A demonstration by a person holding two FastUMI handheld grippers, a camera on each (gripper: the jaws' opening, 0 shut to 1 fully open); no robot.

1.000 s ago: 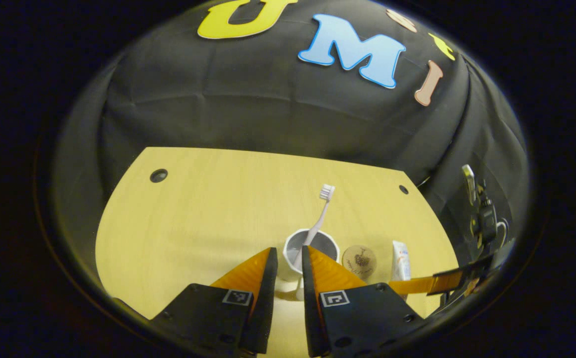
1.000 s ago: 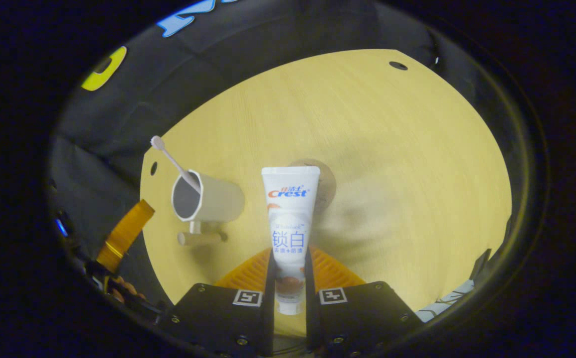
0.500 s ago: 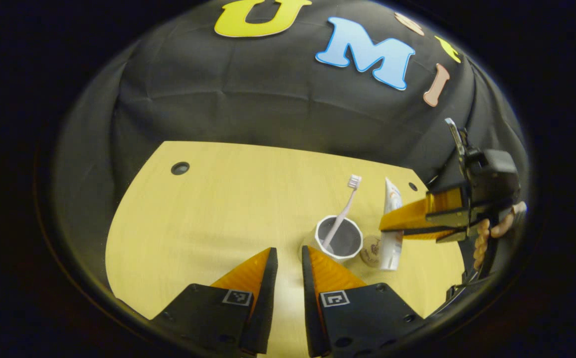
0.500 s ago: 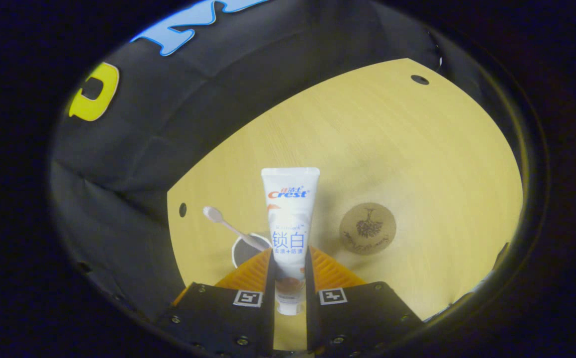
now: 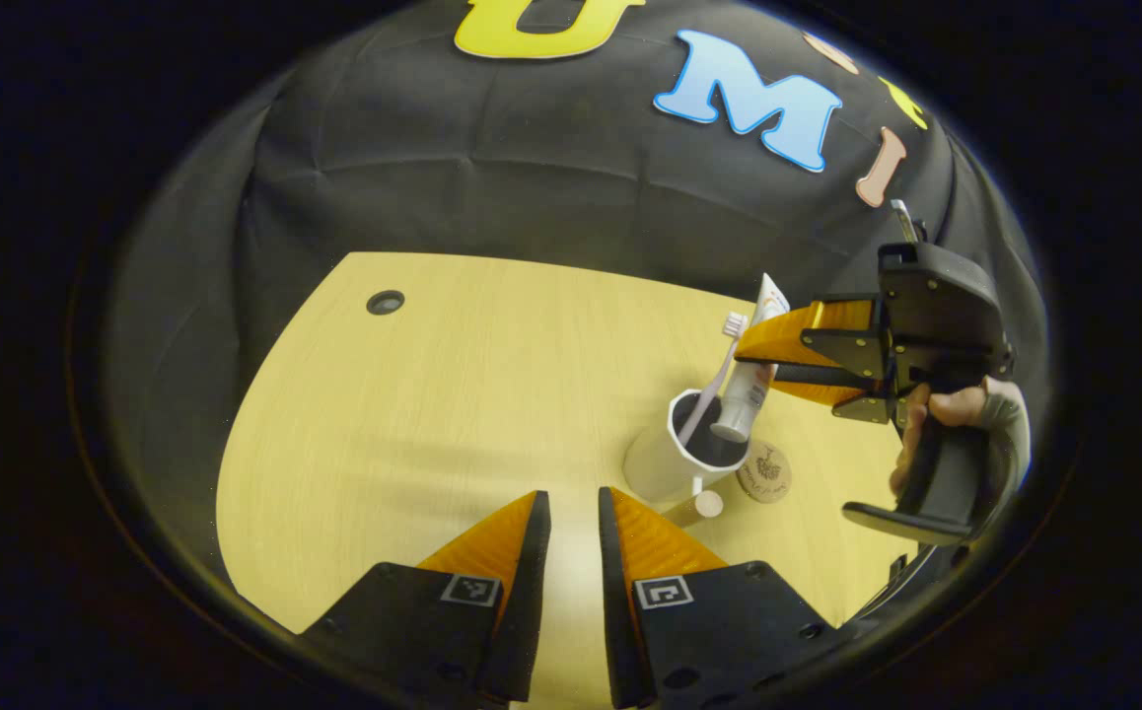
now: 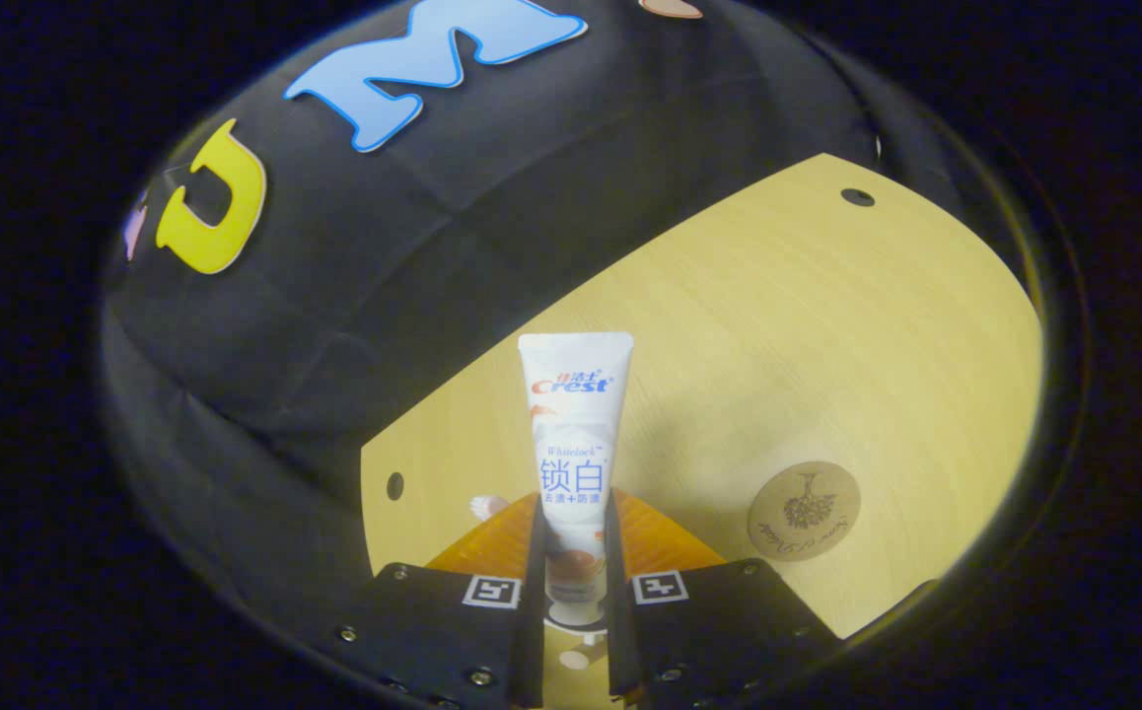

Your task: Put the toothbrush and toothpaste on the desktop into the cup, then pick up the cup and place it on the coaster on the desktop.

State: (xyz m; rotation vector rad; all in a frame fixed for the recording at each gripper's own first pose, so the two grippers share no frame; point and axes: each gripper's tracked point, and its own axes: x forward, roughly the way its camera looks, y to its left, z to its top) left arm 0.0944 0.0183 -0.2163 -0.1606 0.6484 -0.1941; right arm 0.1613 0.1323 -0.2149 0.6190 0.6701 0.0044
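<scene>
Black cloth backs a pale wooden tabletop [image 5: 413, 414], where a white cup [image 5: 675, 456] stands just beside a round cork coaster [image 5: 765, 471]. Seen from the left gripper view, the right tool [image 5: 750, 357], held in a person's hand [image 5: 936, 419], grips a toothpaste tube [image 5: 750, 380] cap-down over the cup's mouth, the cap at or just inside the rim. A toothbrush [image 5: 714, 383] leans in the cup, bristles up. From the right gripper view, both fingers press the tube [image 6: 573, 463], the coaster [image 6: 804, 511] to its right. The left tool [image 5: 574, 513] hangs over the tabletop near the cup, its fingers narrowly parted and holding nothing.
</scene>
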